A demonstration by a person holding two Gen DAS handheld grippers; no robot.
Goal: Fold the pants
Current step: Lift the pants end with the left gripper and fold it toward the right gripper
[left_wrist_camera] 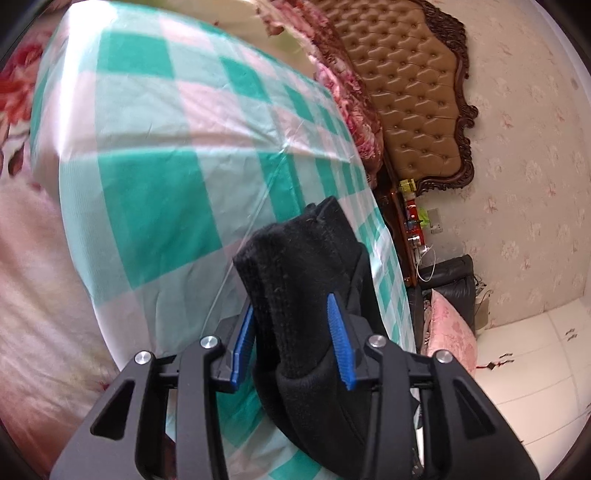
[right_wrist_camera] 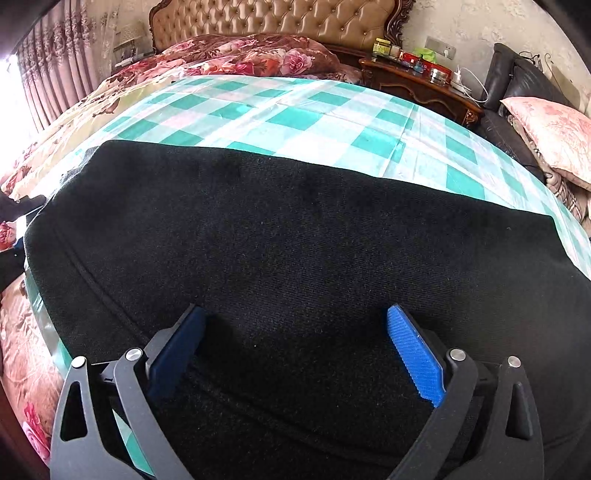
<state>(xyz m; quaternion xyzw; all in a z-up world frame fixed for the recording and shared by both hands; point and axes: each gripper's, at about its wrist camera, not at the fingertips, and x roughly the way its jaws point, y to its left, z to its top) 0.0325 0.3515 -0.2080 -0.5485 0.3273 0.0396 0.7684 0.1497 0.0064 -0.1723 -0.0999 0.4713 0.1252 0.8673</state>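
Left gripper [left_wrist_camera: 295,325] first: its blue pads [left_wrist_camera: 341,343] are clamped on a thick bunched fold of the black pants [left_wrist_camera: 306,280], and the cloth bulges up past the fingertips and hangs down below them. The view is tipped sideways, so the green-and-white checked sheet [left_wrist_camera: 147,177] runs beneath and beyond the held fold, and the tufted brown headboard [left_wrist_camera: 417,96] sits off at the far end of that sheet.

Over to the right gripper [right_wrist_camera: 295,354]: fingers spread wide, blue pads [right_wrist_camera: 417,358] well apart, the pants [right_wrist_camera: 280,229] lying broad and flat between and beyond them. Whether the pads touch the cloth I cannot tell, but nothing is pinched. The pants cover the near part of the checked sheet [right_wrist_camera: 288,114], their far edge running straight across it.

Past the sheet's far edge lies a dark red floral quilt [right_wrist_camera: 251,59] against the headboard [right_wrist_camera: 280,18]. Right of the sheet stands a wooden nightstand [right_wrist_camera: 417,83] crowded with small items, then a pink pillow [right_wrist_camera: 554,129]. Left of the sheet, pink curtains [right_wrist_camera: 55,62] hang.
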